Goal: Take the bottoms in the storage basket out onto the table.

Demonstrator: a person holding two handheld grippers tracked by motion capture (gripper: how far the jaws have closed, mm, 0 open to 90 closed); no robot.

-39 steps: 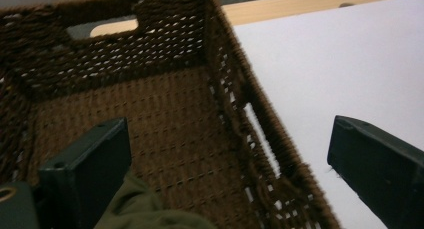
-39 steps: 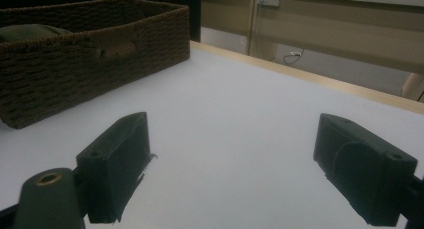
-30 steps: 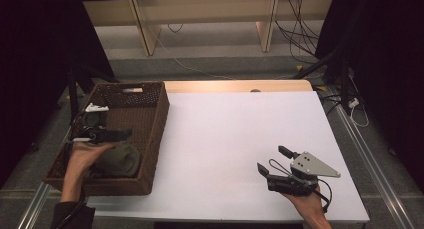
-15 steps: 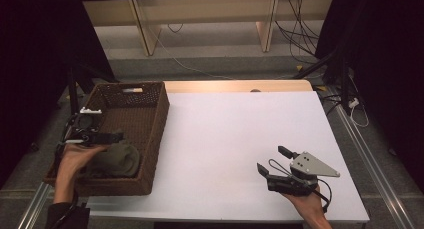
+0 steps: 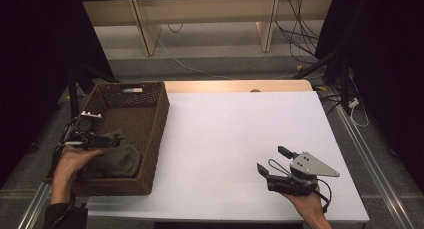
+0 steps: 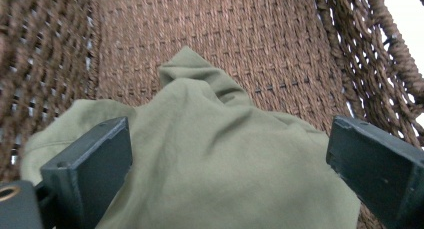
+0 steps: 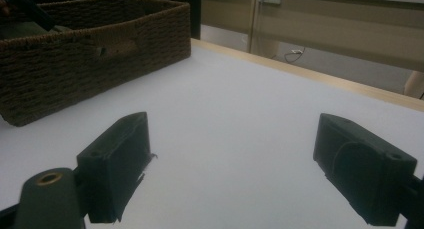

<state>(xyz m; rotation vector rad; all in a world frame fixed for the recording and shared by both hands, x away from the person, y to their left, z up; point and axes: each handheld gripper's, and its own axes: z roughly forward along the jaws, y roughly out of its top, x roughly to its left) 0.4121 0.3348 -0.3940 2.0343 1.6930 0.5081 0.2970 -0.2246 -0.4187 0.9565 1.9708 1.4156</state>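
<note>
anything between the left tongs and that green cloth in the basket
Nothing visible. The left tongs are open directly over the olive green cloth, which lies bunched on the floor of the wicker basket. Only the basket walls stand around it.

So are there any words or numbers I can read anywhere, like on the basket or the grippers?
None can be read.
Basket: plain weave, no label.
Green cloth: no print.
Left gripper and right gripper: no markings on the fingers.
White tag on the basket's far rim: too small to read.
</note>
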